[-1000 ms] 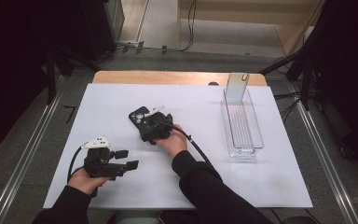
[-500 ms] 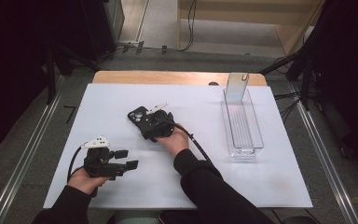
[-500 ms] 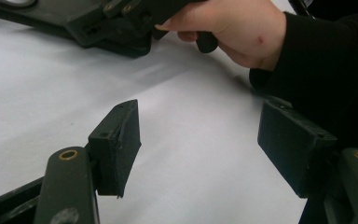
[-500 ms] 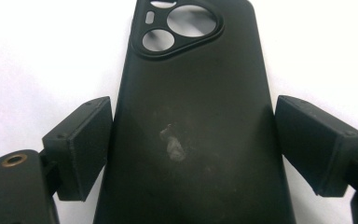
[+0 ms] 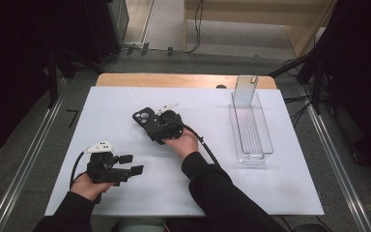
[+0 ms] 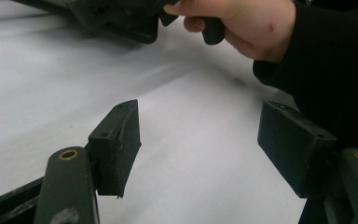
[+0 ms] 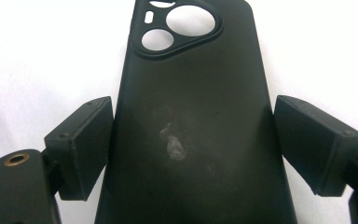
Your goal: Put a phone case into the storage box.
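your right gripper (image 7: 191, 154) straddles the phone case (image 7: 191, 116): the case lies flat on the white table (image 5: 125, 101), running straight up between the pads, camera cutouts at the far end beyond the fingertips. the left pad looks to be touching or nearly touching the case's long edge, the right pad stands just off the other edge. so the jaws are wide with the case between them, no clamp yet, and they've just been closing a little.

handling guess: light, thin, soft flexible shell, matte so not very slippery. squeezed across its width it'll likely bow or pop out, so go easy. take it by the two long edges near the middle, below the cutouts, where the wall is stiffest. it sits flat, so get the pads low onto the table.

your left gripper (image 6: 200, 140) is wide open, nothing between its fingers, just bare table; it's well apart from the case. the clear tray (image 5: 251, 130) sits far off to the right.
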Available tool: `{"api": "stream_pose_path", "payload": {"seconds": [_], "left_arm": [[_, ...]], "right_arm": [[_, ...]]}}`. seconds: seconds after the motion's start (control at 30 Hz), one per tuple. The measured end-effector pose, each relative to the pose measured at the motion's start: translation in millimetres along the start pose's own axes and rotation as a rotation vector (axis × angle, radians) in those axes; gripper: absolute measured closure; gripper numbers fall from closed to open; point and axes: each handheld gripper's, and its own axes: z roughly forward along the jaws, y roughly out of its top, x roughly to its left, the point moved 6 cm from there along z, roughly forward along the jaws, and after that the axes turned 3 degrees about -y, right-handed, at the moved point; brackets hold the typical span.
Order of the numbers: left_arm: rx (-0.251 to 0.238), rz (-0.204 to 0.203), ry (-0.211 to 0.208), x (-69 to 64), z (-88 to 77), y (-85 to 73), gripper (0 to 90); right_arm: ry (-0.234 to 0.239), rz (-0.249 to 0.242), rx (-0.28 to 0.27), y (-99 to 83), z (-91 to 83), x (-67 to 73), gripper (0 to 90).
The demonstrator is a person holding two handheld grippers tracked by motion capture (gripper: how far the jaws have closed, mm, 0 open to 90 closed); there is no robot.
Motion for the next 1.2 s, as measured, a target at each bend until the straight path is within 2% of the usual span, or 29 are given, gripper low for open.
{"api": "stream_pose_path", "payload": {"seconds": [0.53,0.77,0.93,1.2], "left_arm": [[-0.035,-0.052,0.017,3.6,-2.4,8.0,29.9],[-0.043,-0.084,0.022,4.7,-3.6,12.8,27.7],[-0.039,-0.068,0.047,5.4,-2.0,15.7,25.8],[-0.033,-0.075,0.03,4.6,5.2,22.3,25.8]], "right_arm": [[0.047,0.054,-0.028,4.1,-9.4,-0.4,13.4],[0.074,0.089,-0.055,5.8,-25.1,-1.5,13.4],[0.088,0.097,-0.072,5.2,-38.3,-4.7,13.4],[0.095,0.108,-0.078,-5.0,-57.8,-12.9,13.4]]}}
